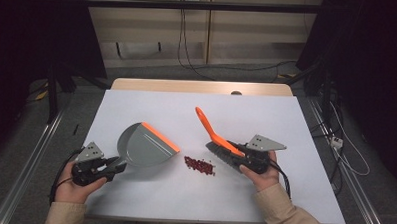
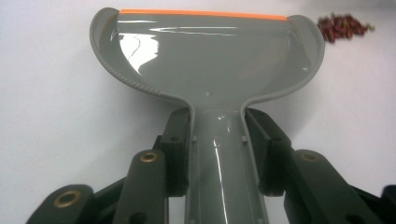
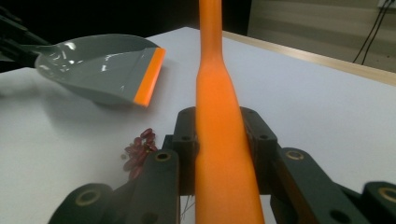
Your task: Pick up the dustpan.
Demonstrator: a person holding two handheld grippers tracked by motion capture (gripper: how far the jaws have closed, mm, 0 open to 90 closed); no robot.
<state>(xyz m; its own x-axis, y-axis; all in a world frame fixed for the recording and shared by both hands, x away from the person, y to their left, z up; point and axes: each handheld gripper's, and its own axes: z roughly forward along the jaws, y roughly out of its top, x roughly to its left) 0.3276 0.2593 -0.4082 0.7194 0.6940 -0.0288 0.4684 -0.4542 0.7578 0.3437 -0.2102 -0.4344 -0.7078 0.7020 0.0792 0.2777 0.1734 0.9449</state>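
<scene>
left gripper (image 1: 115, 166) clamps dustpan (image 1: 144, 145) handle | right gripper (image 1: 241, 154) clamps brush (image 1: 216, 136) | red beans (image 1: 199, 165) lie between, unobstructed

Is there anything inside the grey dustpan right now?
The dustpan looks empty: its glossy grey bowl shows only reflections. The red beans lie on the table beyond its orange lip. Whatever is beneath the pan is covered.

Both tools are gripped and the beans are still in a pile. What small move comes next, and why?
Probably sweep the brush left with the right gripper, toward the dustpan. The red beans lie on the table between the bristles and the dustpan's orange lip, and the left gripper already holds the dustpan by its handle, mouth facing the pile.
</scene>
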